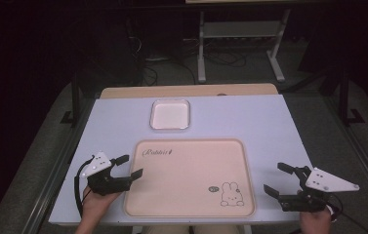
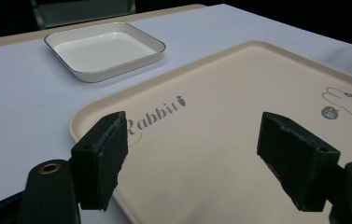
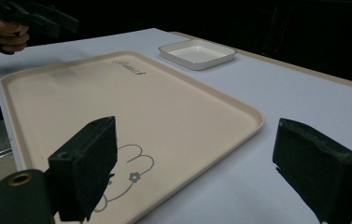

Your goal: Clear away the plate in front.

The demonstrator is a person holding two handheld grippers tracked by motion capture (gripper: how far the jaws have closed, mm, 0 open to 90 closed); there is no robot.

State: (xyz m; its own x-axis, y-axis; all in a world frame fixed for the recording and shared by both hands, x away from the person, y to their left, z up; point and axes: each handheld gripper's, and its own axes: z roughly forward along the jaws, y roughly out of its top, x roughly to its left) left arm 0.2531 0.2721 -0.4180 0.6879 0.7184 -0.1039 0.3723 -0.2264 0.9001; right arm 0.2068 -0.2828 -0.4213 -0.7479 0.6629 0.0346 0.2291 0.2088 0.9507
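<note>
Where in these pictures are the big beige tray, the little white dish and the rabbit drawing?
beige tray (image 1: 186, 175): high view, bare middle of its floor.
white dish (image 2: 101, 49): left gripper view, its inner floor.
rabbit drawing (image 1: 231, 194): high view, the rabbit's body, near the tray's near right corner.

Your left hand (image 1: 97, 197) comes in at the near left, holding the left gripper (image 1: 129, 166) low, angled toward the right and a little away from you; its jaws are spread wide with nothing between them. Your right hand (image 1: 315, 219) sits at the near right, and the right gripper (image 1: 277, 178) points left, jaws likewise wide apart and empty.
</note>
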